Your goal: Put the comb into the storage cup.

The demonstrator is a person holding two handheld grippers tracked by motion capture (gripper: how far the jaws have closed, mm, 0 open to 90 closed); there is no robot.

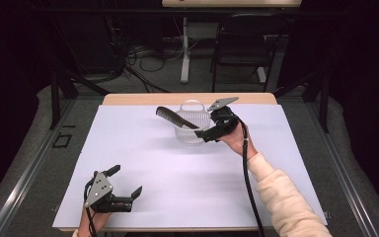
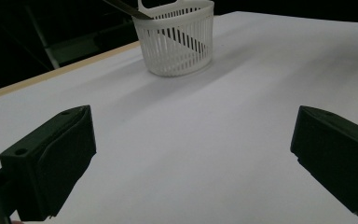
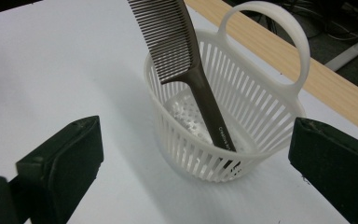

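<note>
A dark brown comb (image 1: 175, 117) (image 3: 177, 42) leans in a white slatted basket (image 1: 190, 136) (image 3: 261, 112), handle end down, teeth sticking out over the rim to the left. My right gripper (image 1: 208, 134) (image 3: 198, 140) is just to the right of the basket, open, its jaws wide apart and touching neither basket nor comb. At the table's near left my left gripper (image 1: 127, 180) (image 2: 191, 158) rests open with nothing between its jaws. From there the basket (image 2: 177, 42) and the comb (image 2: 121, 7) show farther off.
A white sheet (image 1: 187, 177) covers the wooden table (image 1: 128, 98), whose bare strip runs along the far edge behind the basket. A black chair (image 1: 244, 44) and a table leg (image 1: 184, 49) stand on the floor beyond.
</note>
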